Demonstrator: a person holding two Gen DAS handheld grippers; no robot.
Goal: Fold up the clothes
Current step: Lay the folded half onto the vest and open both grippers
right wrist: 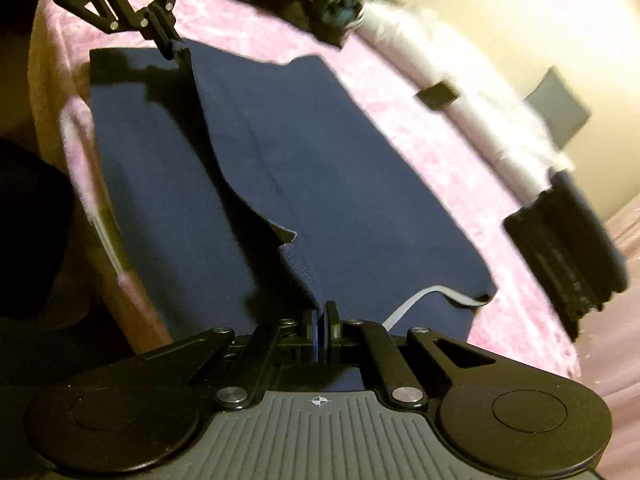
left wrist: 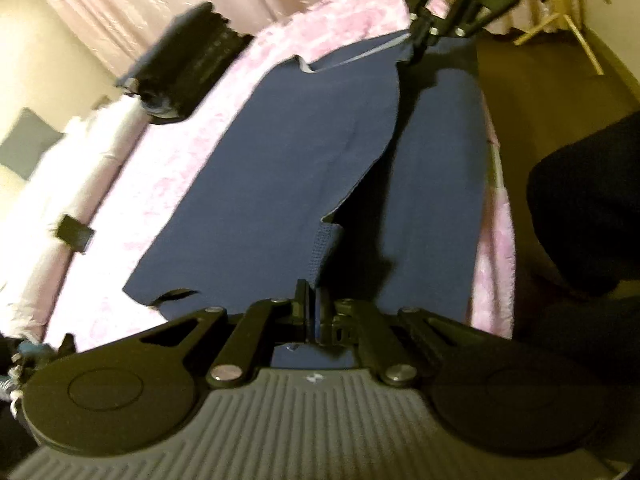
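Grippers facing | left gripper [left wrist: 314,308], right gripper [right wrist: 325,330]: jaws pinching navy garment [left wrist: 280,184] edge, lifted over bed [left wrist: 160,184]

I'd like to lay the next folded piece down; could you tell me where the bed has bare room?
Bare pink bedspread runs between the navy garment and the white pillows. It is crowded near the black bundle and along the bed's near edge, where the garment reaches it.

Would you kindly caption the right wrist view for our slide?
Both hand-held grippers pinch a navy garment over a pink bedspread.
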